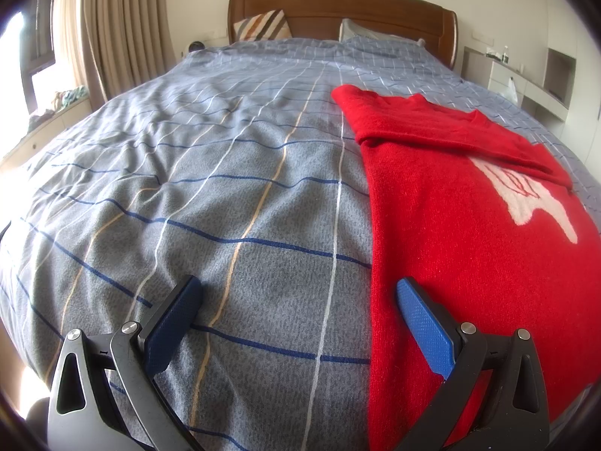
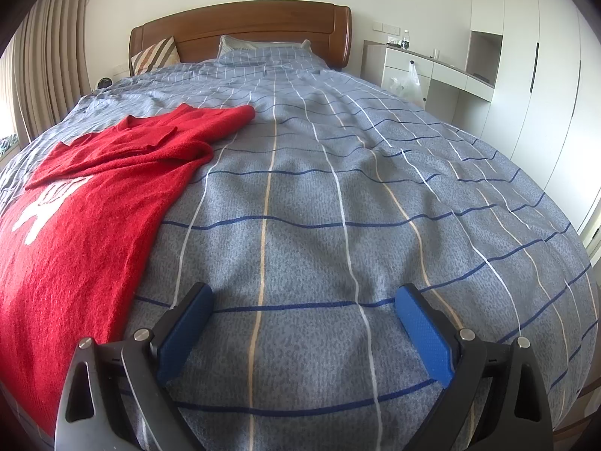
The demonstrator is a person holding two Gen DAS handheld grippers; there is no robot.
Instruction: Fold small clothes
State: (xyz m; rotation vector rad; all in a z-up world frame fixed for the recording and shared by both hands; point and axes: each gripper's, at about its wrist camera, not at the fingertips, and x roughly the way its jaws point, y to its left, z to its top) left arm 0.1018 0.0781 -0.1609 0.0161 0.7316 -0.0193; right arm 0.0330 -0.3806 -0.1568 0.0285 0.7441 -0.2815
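Left hand-held gripper point(image 1: 296, 300) released, beside red sweater point(image 1: 469, 225) | right hand-held gripper point(image 2: 304, 308) released, sweater leftward

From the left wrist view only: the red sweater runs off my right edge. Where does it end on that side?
Observer: The red sweater ends in a folded edge, with bare duvet beyond.
Operator: Is the right gripper holding it?
Observer: No. The right gripper is open over the duvet, beside the sweater's edge.
Operator: What's past the bed there?
Observer: A white desk with a plastic bag hanging on it.
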